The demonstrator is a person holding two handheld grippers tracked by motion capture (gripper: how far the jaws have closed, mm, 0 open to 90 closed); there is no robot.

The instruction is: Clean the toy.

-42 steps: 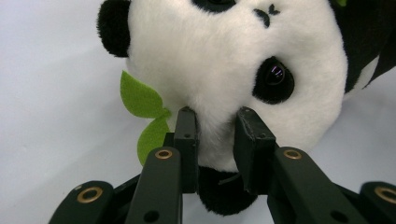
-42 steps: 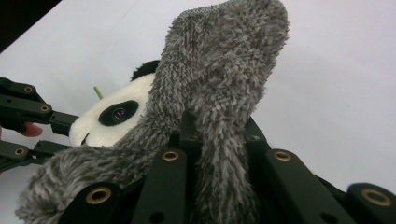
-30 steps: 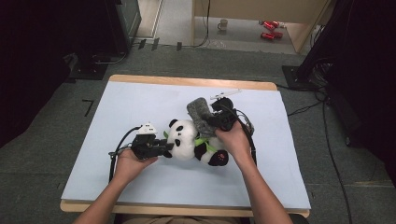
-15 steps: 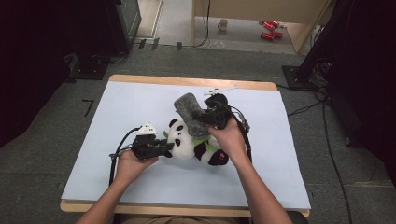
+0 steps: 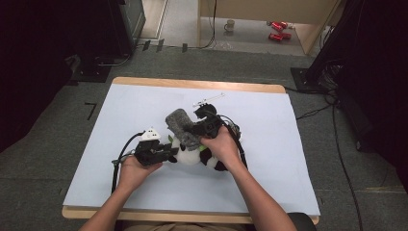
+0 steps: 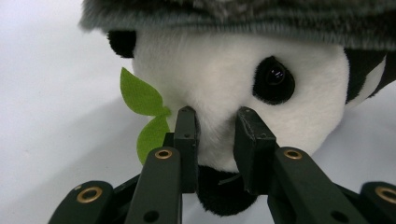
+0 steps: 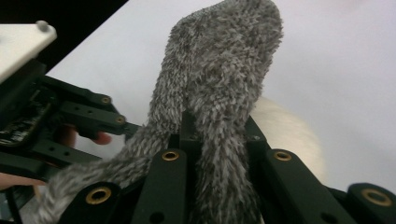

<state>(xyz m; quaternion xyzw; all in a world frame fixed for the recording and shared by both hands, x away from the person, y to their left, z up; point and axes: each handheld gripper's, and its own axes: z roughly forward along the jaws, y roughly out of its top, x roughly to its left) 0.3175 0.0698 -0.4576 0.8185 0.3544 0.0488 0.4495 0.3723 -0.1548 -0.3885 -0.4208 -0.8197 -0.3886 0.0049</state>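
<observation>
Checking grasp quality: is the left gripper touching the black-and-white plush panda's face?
Touching. The left gripper view shows the left gripper with both jaws pressed into the black-and-white plush panda, pinching its white muzzle.

White mug [image 5: 230,24] and red cans [image 5: 277,31] stand on the floor beyond the table [image 5: 298,159]

Floor: grey carpet [image 5: 43,163], cables trailing across it.
Counter: wooden-edged, pale blue mat [image 5: 298,159] on top.
Far side: light wooden furniture [image 5: 250,9]; mug [image 5: 230,24] and red cans [image 5: 276,31] on the floor.
Sides: dark.
</observation>
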